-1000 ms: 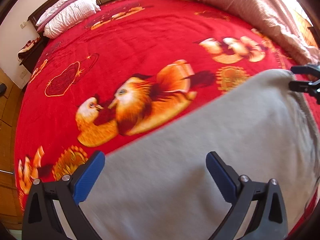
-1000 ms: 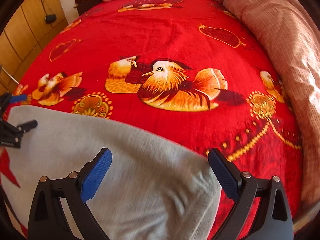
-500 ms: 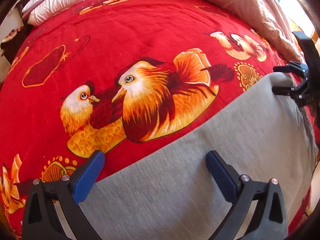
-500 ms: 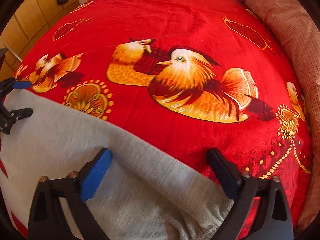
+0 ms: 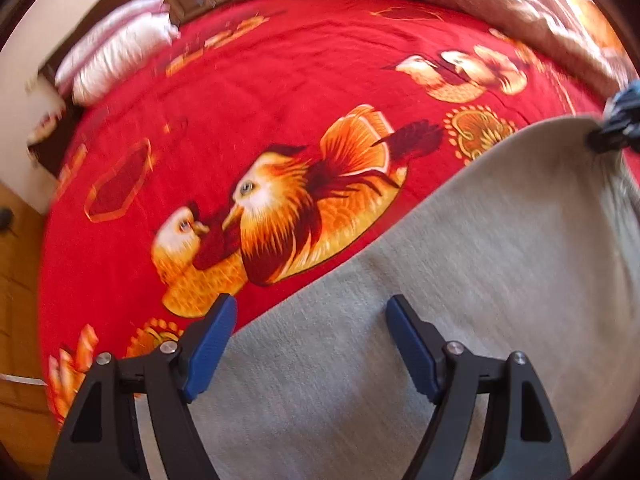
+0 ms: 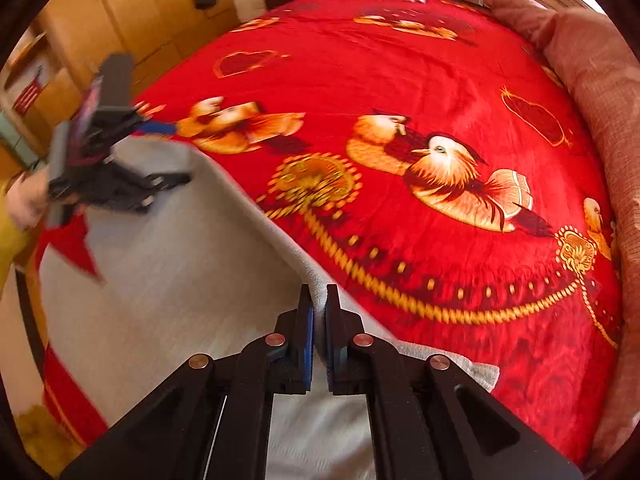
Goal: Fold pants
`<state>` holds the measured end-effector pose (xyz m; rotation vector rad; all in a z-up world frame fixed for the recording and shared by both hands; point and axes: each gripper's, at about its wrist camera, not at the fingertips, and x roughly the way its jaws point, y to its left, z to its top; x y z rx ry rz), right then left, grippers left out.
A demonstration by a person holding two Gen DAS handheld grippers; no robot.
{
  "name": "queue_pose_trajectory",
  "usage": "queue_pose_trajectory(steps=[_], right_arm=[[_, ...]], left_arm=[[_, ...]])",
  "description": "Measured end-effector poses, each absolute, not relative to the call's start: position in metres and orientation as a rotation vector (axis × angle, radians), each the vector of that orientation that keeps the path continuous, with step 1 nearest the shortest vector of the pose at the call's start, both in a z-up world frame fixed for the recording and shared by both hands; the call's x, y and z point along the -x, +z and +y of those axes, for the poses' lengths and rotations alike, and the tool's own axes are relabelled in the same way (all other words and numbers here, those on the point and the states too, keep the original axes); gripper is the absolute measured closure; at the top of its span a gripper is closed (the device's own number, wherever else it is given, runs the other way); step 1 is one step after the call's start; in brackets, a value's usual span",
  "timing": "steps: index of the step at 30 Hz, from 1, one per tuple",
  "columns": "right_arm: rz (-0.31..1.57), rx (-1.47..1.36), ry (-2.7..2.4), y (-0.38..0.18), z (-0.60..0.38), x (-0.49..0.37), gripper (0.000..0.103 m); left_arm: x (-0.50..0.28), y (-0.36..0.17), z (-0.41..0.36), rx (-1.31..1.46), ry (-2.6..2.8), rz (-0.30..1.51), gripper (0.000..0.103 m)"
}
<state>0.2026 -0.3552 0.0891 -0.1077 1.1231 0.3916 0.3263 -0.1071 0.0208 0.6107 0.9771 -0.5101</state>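
Observation:
Grey pants (image 5: 460, 280) lie on the near part of a red bed cover (image 5: 280, 100). My left gripper (image 5: 311, 302) hangs over their far edge with its jaws closing. The hem runs between the blue pads (image 5: 212, 340), which do not press on it. My right gripper (image 6: 316, 292) is shut on the far edge of the pants (image 6: 168, 280) and holds it raised off the cover. At the right rim of the left wrist view the right gripper (image 5: 616, 124) pinches a lifted corner. The left gripper (image 6: 176, 154) shows blurred at the left of the right wrist view.
The red cover (image 6: 400, 80) has orange duck prints. White pillows (image 5: 116, 60) lie at the headboard, and a pink quilt (image 6: 592, 80) is bunched along the right side. Wooden cupboards (image 6: 120, 20) stand beyond the bed's left side. A hand in a yellow sleeve (image 6: 12, 236) holds the left gripper.
My right gripper has gone from open to shut on the pants' edge and lifted it up and sideways. The left jaws have narrowed slightly over the hem.

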Motion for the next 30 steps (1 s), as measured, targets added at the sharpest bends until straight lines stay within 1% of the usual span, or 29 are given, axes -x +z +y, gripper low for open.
queue_pose_trajectory(steps=[5, 8, 9, 10, 11, 12, 13, 16, 18, 24, 30], right_arm=[[1.157, 0.183, 0.424, 0.084, -0.347, -0.171, 0.097], [1.16, 0.163, 0.416, 0.076, -0.348, -0.168, 0.097], [1.16, 0.141, 0.406, 0.074, -0.35, -0.17, 0.097], [1.159, 0.128, 0.399, 0.074, -0.352, -0.169, 0.097], [1.156, 0.11, 0.389, 0.073, -0.354, -0.17, 0.097], [1.152, 0.098, 0.382, 0.074, -0.356, -0.17, 0.097], [1.145, 0.083, 0.372, 0.075, -0.359, -0.169, 0.097], [1.121, 0.04, 0.36, 0.083, -0.366, -0.164, 0.097], [1.103, 0.028, 0.357, 0.089, -0.368, -0.157, 0.097], [1.065, 0.009, 0.367, 0.103, -0.369, -0.125, 0.097], [1.044, -0.016, 0.369, 0.104, -0.367, -0.08, 0.097]], left_arm=[[-0.317, 0.024, -0.113, -0.686, -0.503, 0.944, 0.022], [-0.312, 0.025, -0.109, -0.69, -0.539, 0.942, 0.022], [-0.309, 0.025, -0.109, -0.692, -0.554, 0.939, 0.026], [-0.307, 0.025, -0.108, -0.685, -0.585, 0.943, 0.045], [-0.303, 0.026, -0.11, -0.669, -0.613, 0.965, 0.059], [-0.303, 0.026, -0.11, -0.636, -0.641, 1.003, 0.085], [-0.294, 0.029, -0.111, -0.616, -0.643, 1.018, 0.09], [-0.278, 0.037, -0.11, -0.622, -0.631, 0.979, 0.095], [-0.271, 0.044, -0.104, -0.579, -0.628, 0.979, 0.096], [-0.226, 0.08, -0.08, -0.424, -0.612, 0.938, 0.097], [-0.161, 0.102, -0.069, -0.361, -0.569, 0.906, 0.097]])
